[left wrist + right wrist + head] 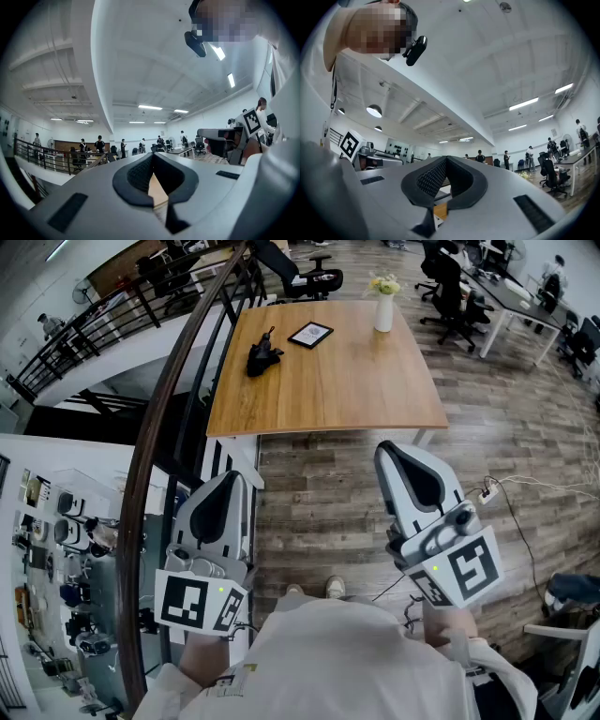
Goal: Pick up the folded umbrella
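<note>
I hold both grippers low in front of me, well short of the tabletop (347, 390). My left gripper (232, 476) has its fingers pressed together on nothing, and my right gripper (386, 450) is likewise pinched closed and empty. The black folded umbrella (263, 355) lies on the tabletop at about 11 o'clock from me, with a tablet (310, 335) near it at its 2 o'clock.
</note>
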A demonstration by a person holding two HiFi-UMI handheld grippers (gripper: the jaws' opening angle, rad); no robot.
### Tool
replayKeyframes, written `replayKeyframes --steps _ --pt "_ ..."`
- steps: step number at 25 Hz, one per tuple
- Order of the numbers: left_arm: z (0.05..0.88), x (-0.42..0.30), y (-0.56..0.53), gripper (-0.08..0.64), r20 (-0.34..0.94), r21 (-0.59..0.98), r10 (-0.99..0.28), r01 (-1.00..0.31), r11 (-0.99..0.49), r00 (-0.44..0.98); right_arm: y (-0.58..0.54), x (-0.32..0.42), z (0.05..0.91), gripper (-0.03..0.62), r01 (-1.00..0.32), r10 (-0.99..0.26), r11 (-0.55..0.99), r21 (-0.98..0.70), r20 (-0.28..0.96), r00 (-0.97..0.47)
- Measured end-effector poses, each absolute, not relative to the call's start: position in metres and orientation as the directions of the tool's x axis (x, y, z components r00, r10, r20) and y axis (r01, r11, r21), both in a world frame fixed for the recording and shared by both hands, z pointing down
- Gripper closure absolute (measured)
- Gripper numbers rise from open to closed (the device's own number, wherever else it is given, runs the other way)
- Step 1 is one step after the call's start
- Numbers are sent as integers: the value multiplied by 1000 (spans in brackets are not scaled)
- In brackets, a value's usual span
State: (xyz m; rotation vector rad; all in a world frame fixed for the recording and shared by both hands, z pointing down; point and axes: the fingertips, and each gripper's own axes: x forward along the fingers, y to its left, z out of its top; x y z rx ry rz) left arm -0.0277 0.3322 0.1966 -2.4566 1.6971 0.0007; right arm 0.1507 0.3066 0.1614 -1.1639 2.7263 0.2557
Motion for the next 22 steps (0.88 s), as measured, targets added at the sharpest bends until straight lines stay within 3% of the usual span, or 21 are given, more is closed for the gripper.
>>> replayKeyframes --steps 18,19,21,22 --pt "185 -9 333 543 -140 -135 -921 -929 -345 363 303 171 169 565 -717 -694 696 33 -227 -684" --pt "184 -8 333 531 -148 -127 -918 -928 -351 367 303 171 170 565 -716 -693 698 32 -225 -685" --pt "184 -5 330 301 -144 -121 -914 -924 -363 379 302 170 172 565 -712 -691 701 28 -221 -689" --pt "185 -4 329 288 -143 -123 -914 -923 -364 379 302 170 174 565 -711 -689 703 27 -221 -690"
